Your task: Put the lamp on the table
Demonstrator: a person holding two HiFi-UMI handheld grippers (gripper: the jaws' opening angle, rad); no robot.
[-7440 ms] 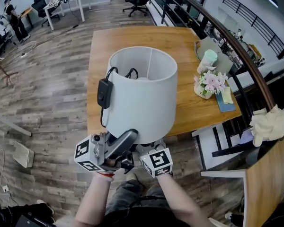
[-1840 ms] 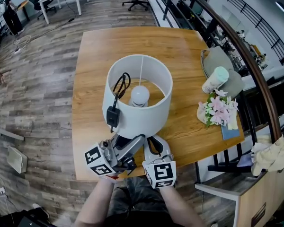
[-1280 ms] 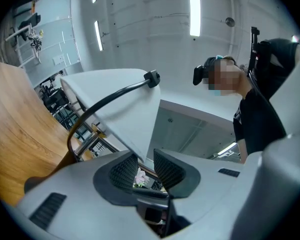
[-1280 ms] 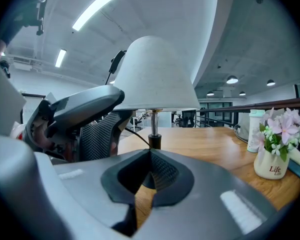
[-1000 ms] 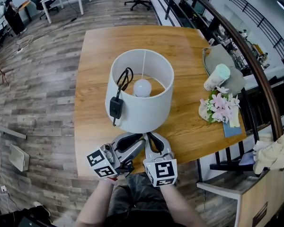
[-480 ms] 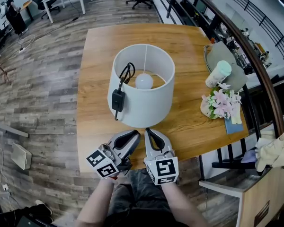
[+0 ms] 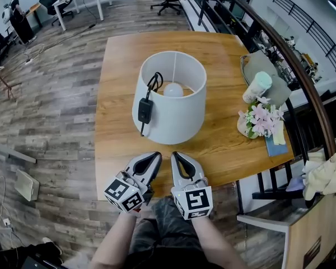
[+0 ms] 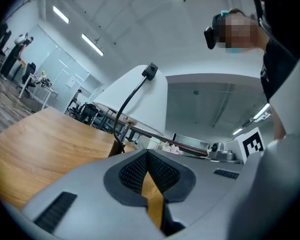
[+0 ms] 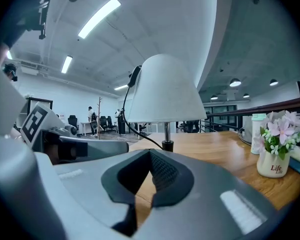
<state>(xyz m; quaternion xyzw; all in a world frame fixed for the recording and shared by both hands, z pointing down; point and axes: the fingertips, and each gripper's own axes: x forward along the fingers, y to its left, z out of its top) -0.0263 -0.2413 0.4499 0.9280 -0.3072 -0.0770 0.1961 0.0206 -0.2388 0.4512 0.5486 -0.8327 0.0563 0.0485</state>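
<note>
The lamp stands upright on the wooden table, its white shade open at the top with the bulb showing inside. A black cord with a switch hangs down the shade's left side. My left gripper and right gripper lie side by side near the table's front edge, just short of the lamp, both shut and empty. In the left gripper view the shade rises beyond the closed tips. The right gripper view shows the lamp on its thin stem past the closed tips.
A pot of pink flowers and a blue book sit at the table's right edge, with a pale cup behind them. A dark railing runs along the right. Chairs and desks stand far off on the wooden floor.
The lamp went from held above the table's near edge to standing on the table. Both grippers have let go of its base and drawn back toward the person.
</note>
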